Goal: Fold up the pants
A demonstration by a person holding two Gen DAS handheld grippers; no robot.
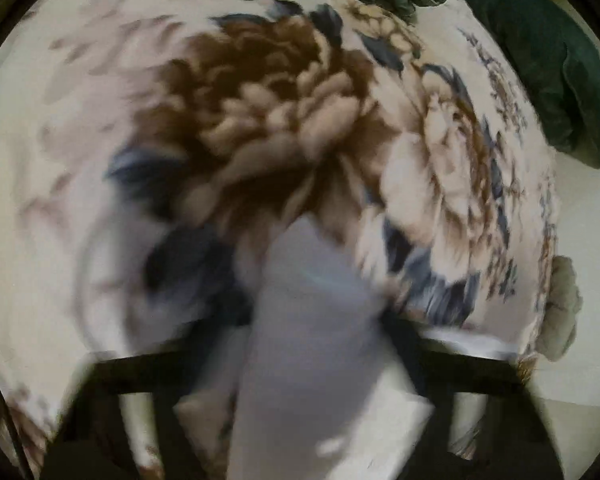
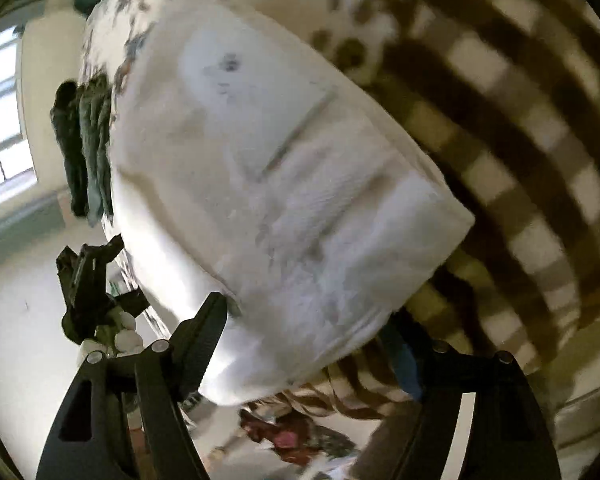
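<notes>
Pants (image 2: 284, 184) (image 1: 308, 340), white, folded into a thick pad, on floral bedspread (image 1: 260, 120) beside brown checked blanket (image 2: 500, 160). Lay with near end between the fingers of the right gripper (image 2: 308, 312); seen in the left wrist view as a pale blurred strip running up between the fingers of the left gripper (image 1: 300, 320). Right jaws stood wide, one finger (image 2: 204, 340) against the cloth's edge, no clamp visible. Left jaws stood narrower; could not tell through blur whether pressed on the cloth. Long axis slanted away from the right gripper toward the view's upper left.
</notes>
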